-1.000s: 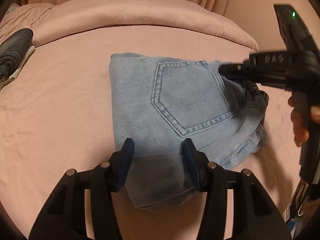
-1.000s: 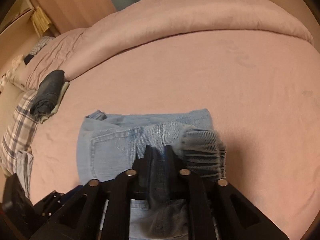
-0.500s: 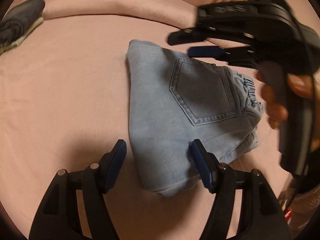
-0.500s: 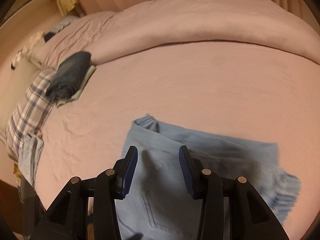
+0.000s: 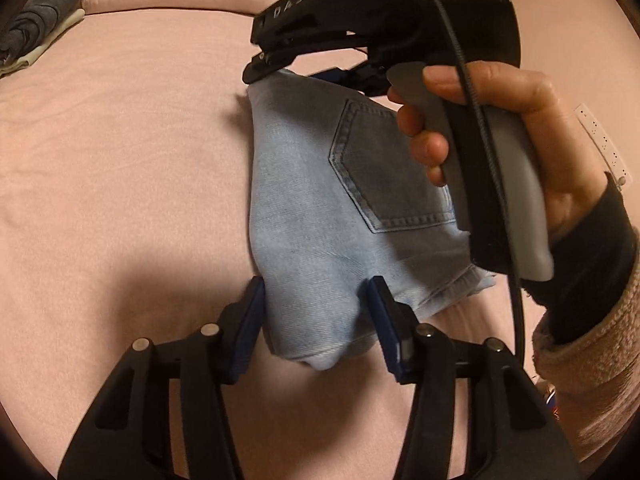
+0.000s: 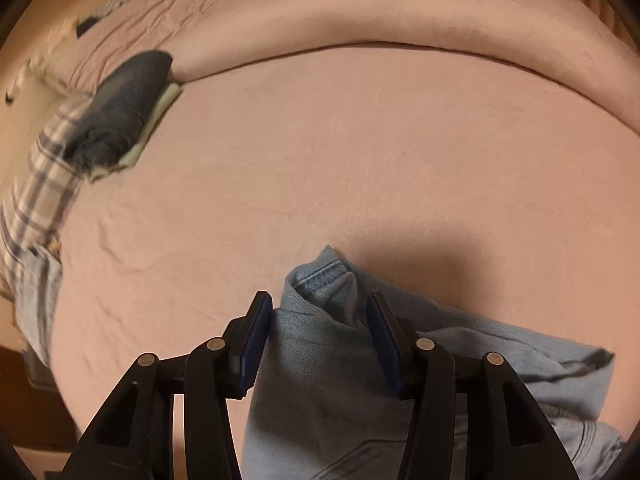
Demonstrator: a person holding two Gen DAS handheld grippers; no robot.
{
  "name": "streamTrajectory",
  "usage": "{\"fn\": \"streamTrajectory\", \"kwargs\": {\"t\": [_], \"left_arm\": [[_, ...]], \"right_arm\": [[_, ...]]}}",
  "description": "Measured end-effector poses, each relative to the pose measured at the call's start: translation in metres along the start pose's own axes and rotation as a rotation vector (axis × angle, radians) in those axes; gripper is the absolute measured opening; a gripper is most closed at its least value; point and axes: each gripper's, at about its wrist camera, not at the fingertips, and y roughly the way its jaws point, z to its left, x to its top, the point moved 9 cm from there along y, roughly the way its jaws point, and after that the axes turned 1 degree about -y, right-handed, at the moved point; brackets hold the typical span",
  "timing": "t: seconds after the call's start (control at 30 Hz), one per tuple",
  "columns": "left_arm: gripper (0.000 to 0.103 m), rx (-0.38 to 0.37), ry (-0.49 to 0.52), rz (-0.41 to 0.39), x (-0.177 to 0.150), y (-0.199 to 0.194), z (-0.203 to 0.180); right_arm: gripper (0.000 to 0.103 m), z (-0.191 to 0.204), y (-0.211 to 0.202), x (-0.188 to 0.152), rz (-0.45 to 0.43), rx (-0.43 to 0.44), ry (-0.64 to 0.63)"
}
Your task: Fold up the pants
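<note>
A pink bed [image 6: 360,152] fills both views, with a thick rolled pink duvet [image 6: 380,12] along its far edge. The folded light-blue pants [image 5: 320,208] lie on the sheet, back pocket [image 5: 384,168] facing up. At the far left edge of the bed sits a dark folded garment [image 6: 120,112] on a pale cloth, beside a plaid cloth [image 6: 36,188]. The left gripper [image 5: 316,300] has its jaws spread apart, straddling the near corner of the pants. The right gripper [image 6: 320,316], held by the right hand [image 5: 500,132], is likewise spread wide over the far corner of the pants.
</note>
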Motion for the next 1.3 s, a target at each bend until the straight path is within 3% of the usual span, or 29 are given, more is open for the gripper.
{"fn": "streamTrajectory", "kwargs": {"t": [0.13, 0.7, 1.3], "left_arm": [[0.048, 0.014, 0.015, 0.005, -0.005, 0.001, -0.005], [0.046, 0.06, 0.046, 0.036, -0.003, 0.011, -0.028], [0.046, 0.107, 0.066, 0.047, 0.003, 0.002, -0.048]], "right_arm": [[0.031, 0.002, 0.0, -0.005, -0.018, 0.002, -0.026], [0.029, -0.008, 0.007, -0.003, -0.062, 0.128, 0.052], [0.029, -0.01, 0.01, 0.0, -0.09, 0.208, 0.097]]}}
